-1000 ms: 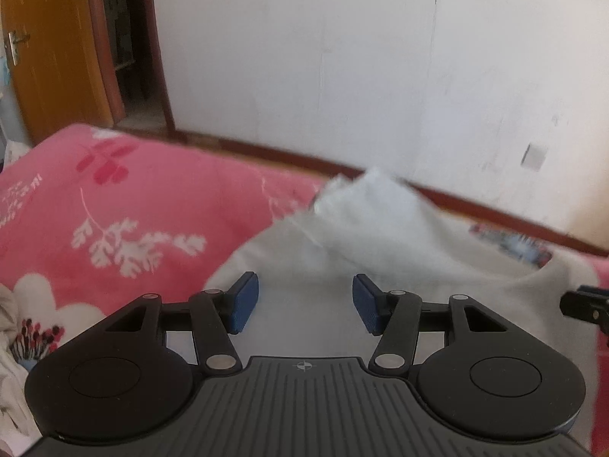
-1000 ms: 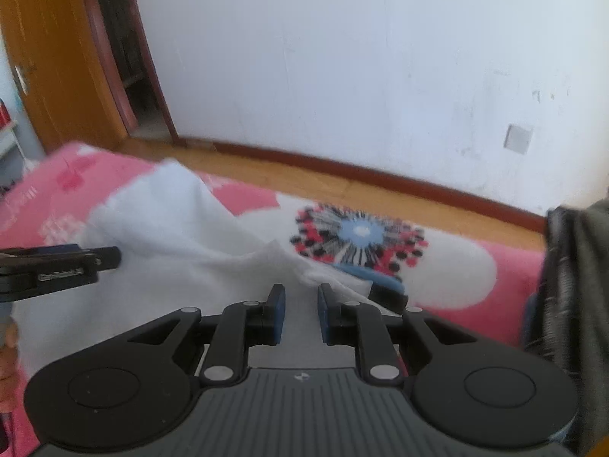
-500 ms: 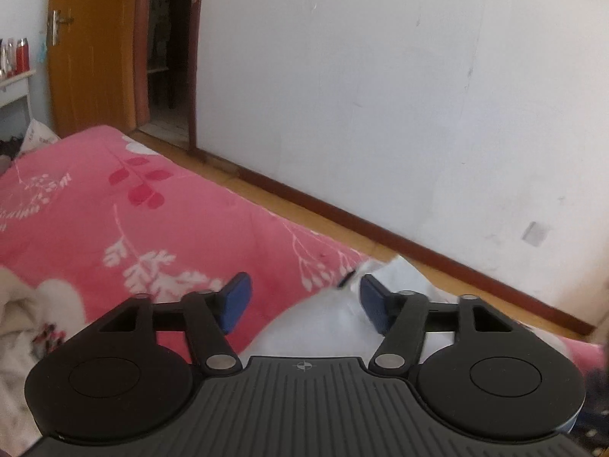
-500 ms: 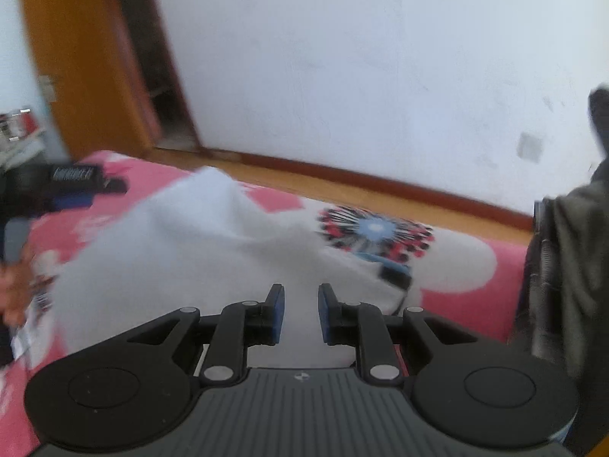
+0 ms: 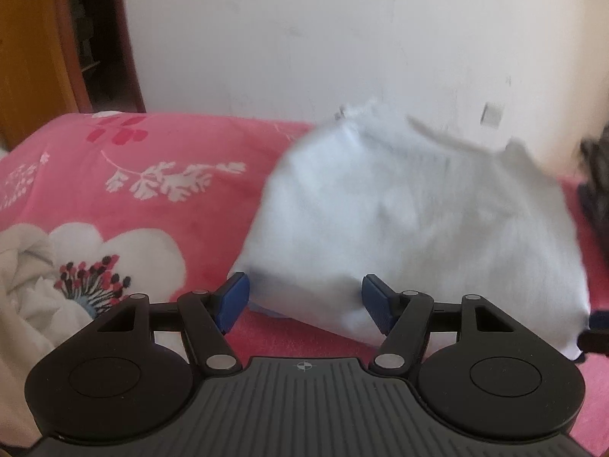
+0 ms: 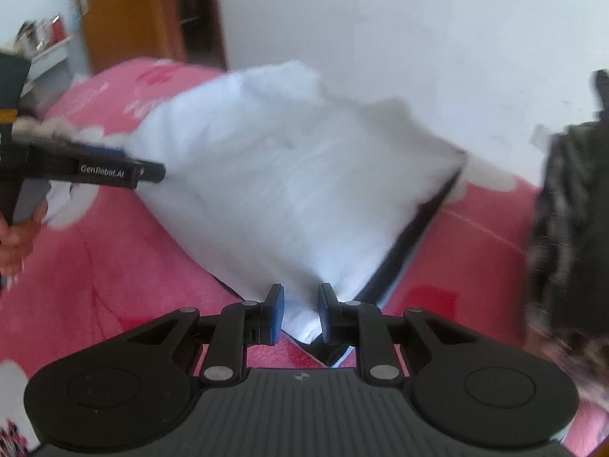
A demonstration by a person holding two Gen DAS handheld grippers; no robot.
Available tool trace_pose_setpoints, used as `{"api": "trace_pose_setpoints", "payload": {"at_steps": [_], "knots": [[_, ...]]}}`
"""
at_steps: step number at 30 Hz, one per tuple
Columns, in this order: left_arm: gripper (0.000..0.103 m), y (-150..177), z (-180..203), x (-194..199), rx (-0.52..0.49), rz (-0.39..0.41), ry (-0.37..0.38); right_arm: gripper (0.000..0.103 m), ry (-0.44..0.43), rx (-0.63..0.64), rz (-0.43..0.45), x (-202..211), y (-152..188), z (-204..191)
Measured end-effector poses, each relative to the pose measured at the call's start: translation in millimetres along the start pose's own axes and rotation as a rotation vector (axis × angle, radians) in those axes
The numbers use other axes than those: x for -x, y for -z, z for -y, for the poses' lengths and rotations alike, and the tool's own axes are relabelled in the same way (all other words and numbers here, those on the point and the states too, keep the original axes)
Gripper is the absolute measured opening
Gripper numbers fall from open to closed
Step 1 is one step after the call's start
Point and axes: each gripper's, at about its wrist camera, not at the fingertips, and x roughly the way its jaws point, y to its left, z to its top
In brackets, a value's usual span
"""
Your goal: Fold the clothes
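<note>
White cloth, a garment (image 6: 289, 190) mid-fold, billows ahead of both tools: the right gripper (image 6: 300, 314) pinches its near corner, likely to carry that edge over, while the left gripper (image 5: 304, 302) stands apart, fabric between its pads but unpressed. Beneath lies a pink floral blanket (image 5: 160, 190); beyond, a white wall (image 5: 304, 38) and wooden door (image 6: 125, 11).

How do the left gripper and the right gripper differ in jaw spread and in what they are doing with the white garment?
The left gripper has its jaws spread wide, the white garment lying between them with neither pad pressing it; the right gripper has its jaws close together, with a corner of the garment between them. Whether the pads actually press that corner is hard to tell through the blur. Both have blue pads on black fingers and point down toward the pink floral blanket.
</note>
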Motion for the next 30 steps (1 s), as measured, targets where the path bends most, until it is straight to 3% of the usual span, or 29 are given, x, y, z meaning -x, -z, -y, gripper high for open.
{"api": "trace_pose_setpoints", "payload": {"at_steps": [5,8,10,13,19,24,30], "knots": [[0.069,8,-17,46,0.047,0.025,0.055,0.021,0.086,-0.133,-0.013,48,16,-2],[0.087,16,-25,76,0.071,0.030,0.093,0.025,0.102,-0.180,-0.040,75,36,-8],[0.093,27,-25,98,0.061,0.040,0.110,0.033,0.078,-0.184,-0.065,85,50,-19],[0.099,43,-21,126,0.031,0.053,0.127,0.036,0.031,-0.174,-0.097,96,67,-37],[0.103,72,-14,168,-0.007,-0.016,0.159,0.069,-0.002,-0.189,-0.019,131,89,-70],[0.103,90,-10,212,-0.060,0.009,0.149,0.072,0.020,-0.181,0.055,170,110,-91],[0.103,115,3,283,-0.082,0.028,0.155,0.092,0.097,-0.321,0.175,250,164,-112]]}}
